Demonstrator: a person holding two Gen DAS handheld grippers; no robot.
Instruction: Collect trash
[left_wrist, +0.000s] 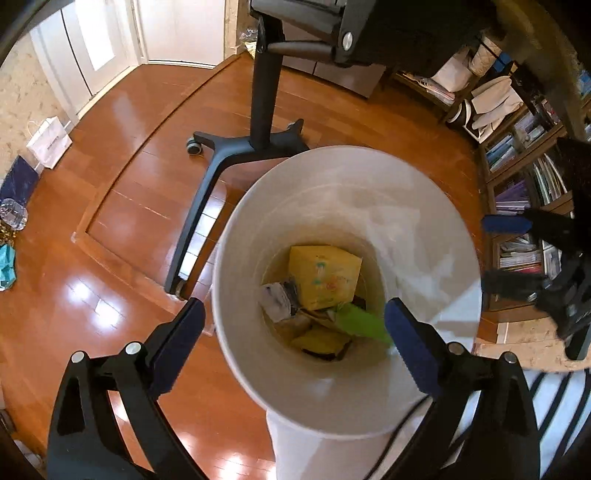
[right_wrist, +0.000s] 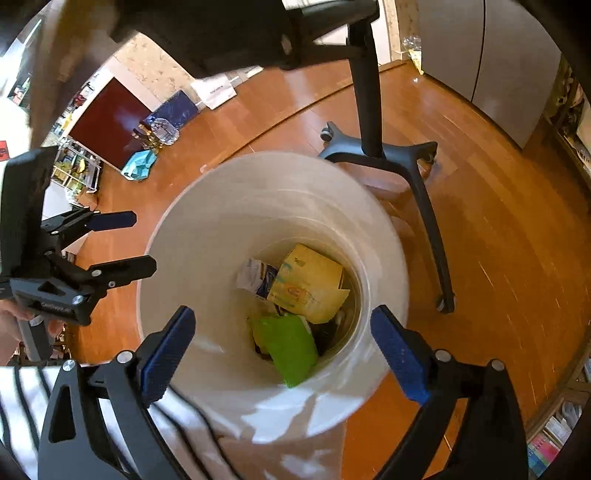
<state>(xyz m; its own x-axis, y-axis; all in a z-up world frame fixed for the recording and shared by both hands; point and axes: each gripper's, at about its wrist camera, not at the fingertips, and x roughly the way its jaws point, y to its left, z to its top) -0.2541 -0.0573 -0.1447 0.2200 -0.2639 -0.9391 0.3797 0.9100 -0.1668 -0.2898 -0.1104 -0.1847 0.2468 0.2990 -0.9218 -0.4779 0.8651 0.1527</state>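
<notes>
Two wrist views look steeply down into a tall white bin standing on a wood floor, w/ a black wheeled stand just behind it. The left claw hangs over the bin's near rim, blue pads spread wide apart, nothing between them. The right claw does the same from the other side, its pads also wide apart and empty. Each claw shows at the edge of the other's view.

The task's thing, a green wrapper, is inside the bin, blurred, probably mid-drop. It sits low against the near wall, above a yellow carton and white paper scraps.

Risks, as a guess: the wrapper looks light, so it could catch on the wall or lean up instead of settling. The bin is tall and narrow; a claw bumping the rim could tip it. More litter sits well apart by the wall, incl. a clear bottle and a teal bag, so the job likely isn't done.

Wrapper's long axis: in the right view it runs from the bin's middle toward the near rim, tilted, lower end nearest the camera. Exact tilt is hard to tell thru blur.
</notes>
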